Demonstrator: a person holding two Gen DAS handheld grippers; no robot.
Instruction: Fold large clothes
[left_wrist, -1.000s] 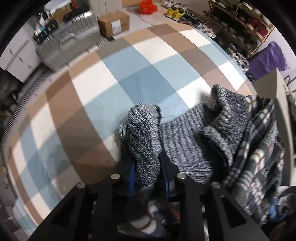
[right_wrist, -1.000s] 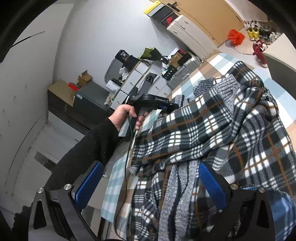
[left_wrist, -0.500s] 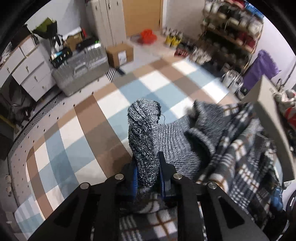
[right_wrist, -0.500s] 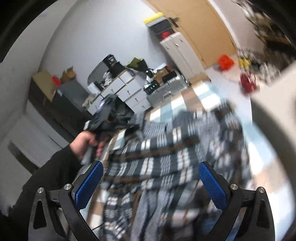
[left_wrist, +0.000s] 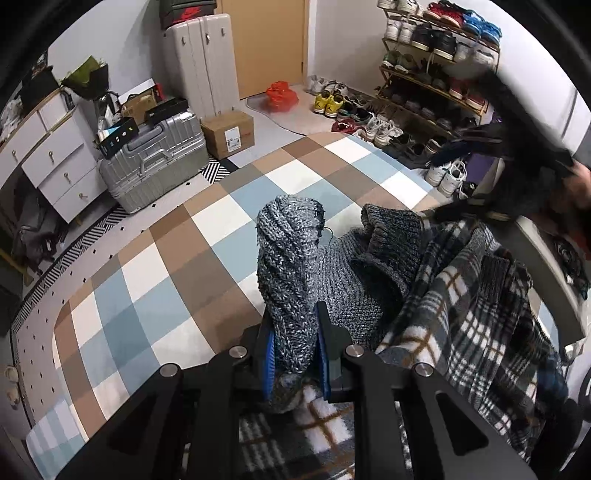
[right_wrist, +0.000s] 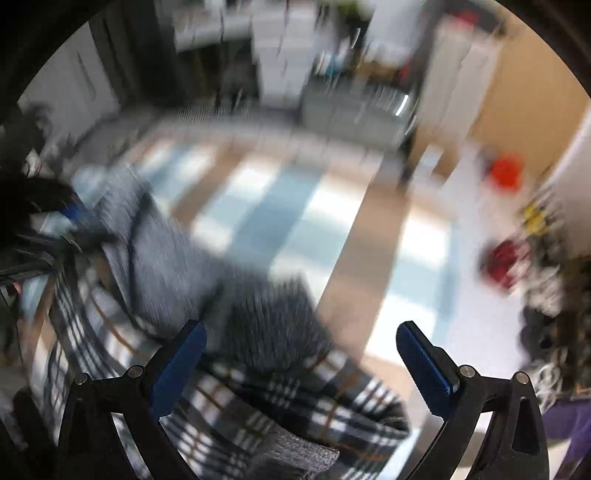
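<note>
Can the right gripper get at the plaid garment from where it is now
Probably yes: the right gripper is open, with the plaid garment lying just ahead between its fingers and nothing covering it, though the view is blurred.

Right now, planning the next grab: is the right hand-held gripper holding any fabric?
No, the right hand-held gripper is wide open, nothing between its blue pads.

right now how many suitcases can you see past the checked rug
2. A silver ribbed suitcase lies flat beyond the rug's far left edge. A tall cream suitcase stands upright behind it beside the wooden door. Others may be hidden behind clutter.
</note>
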